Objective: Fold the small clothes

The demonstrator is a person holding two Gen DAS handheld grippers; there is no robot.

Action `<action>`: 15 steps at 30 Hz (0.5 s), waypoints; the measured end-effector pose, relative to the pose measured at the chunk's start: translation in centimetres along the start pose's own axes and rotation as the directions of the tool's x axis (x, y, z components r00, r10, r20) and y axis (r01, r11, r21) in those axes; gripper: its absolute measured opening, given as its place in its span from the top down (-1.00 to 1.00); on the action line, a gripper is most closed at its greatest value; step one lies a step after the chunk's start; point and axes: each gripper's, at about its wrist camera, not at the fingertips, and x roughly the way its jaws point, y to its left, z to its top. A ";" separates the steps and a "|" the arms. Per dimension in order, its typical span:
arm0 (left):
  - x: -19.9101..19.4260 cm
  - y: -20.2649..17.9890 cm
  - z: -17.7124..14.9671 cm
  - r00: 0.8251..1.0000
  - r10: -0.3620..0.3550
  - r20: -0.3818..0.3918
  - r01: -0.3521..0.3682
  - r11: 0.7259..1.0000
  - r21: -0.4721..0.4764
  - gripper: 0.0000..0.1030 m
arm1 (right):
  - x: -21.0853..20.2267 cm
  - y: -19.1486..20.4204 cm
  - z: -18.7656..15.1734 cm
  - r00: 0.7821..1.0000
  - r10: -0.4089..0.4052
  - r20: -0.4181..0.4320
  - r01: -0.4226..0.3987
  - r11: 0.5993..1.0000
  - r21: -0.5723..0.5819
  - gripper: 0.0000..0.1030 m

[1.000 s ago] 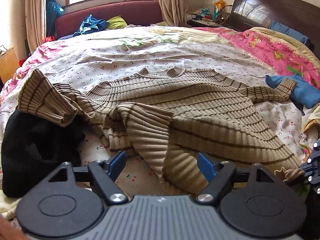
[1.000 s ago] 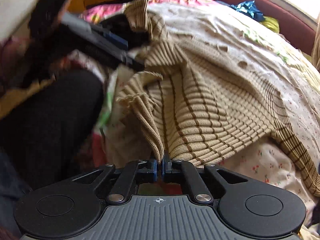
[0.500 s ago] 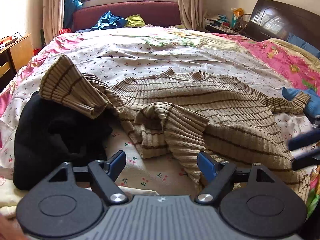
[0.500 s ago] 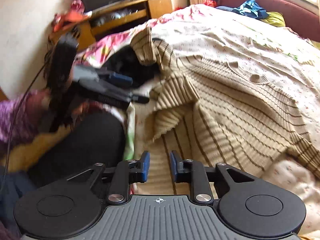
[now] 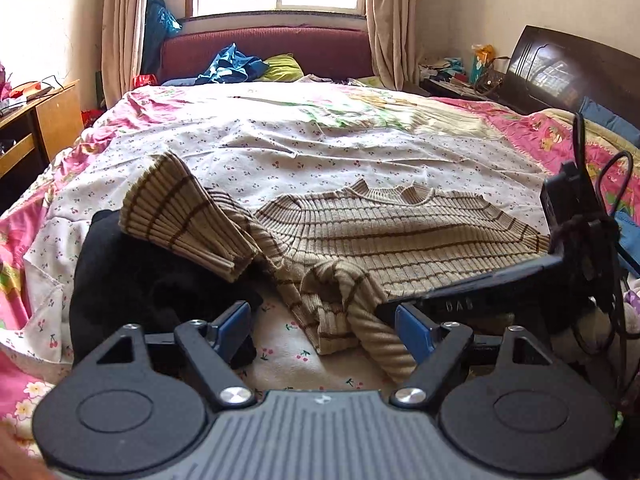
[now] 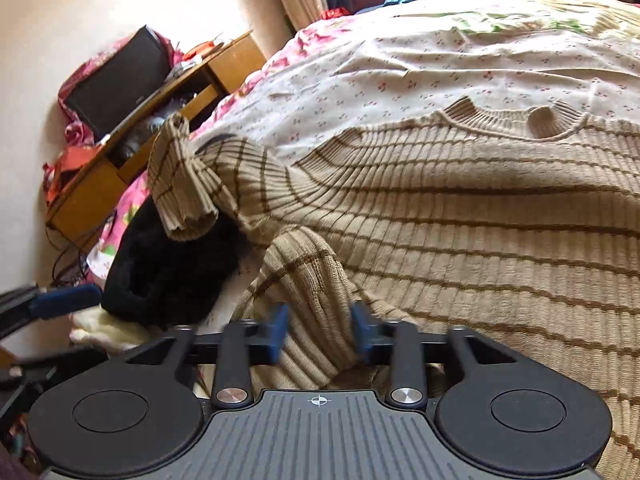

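Observation:
A beige ribbed sweater with brown stripes [image 5: 400, 236] lies on the bed, collar away from me. Its left sleeve [image 5: 188, 220] is draped over a black garment [image 5: 132, 284]. A bunched hem fold [image 5: 344, 312] lies near the front edge. My left gripper [image 5: 324, 328] is open and empty just before that fold. My right gripper [image 6: 320, 332] is open, its blue pads either side of the hem fold [image 6: 308, 288] without pinching it. The right gripper's body shows in the left wrist view [image 5: 500, 292]. The sweater fills the right wrist view [image 6: 460, 208].
The bed has a white cherry-print sheet [image 5: 320, 148] and a pink floral quilt [image 5: 552, 136]. A wooden desk [image 6: 160, 120] with clutter stands left of the bed. A red sofa [image 5: 272, 52] with clothes sits under the window. A dark headboard [image 5: 568, 68] is at the right.
My right gripper let go of the hem, opened wider, and now straddles the hem fold. The left gripper pulled back and up, staying open. The sweater settled flatter.

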 end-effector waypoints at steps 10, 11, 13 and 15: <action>-1.1 -2.0 4.3 0.994 -0.031 0.104 0.024 0.997 0.068 -0.84 | -0.4 8.8 -3.9 0.948 0.308 -0.084 -0.315 0.945 -0.091 0.83; -0.7 -2.6 4.4 0.995 -0.035 0.097 0.026 0.996 0.089 -0.84 | -0.3 9.2 -4.5 0.940 0.327 -0.099 -0.336 0.938 -0.087 0.83; 0.5 -3.6 4.5 0.996 -0.042 0.075 0.033 0.993 0.113 -0.84 | -0.3 9.5 -5.7 0.912 0.386 -0.138 -0.397 0.915 -0.071 0.82; 1.8 -4.7 4.3 0.996 -0.074 0.043 0.069 0.991 0.118 -0.84 | -1.4 9.7 -7.2 0.887 0.430 -0.170 -0.446 0.893 -0.063 0.75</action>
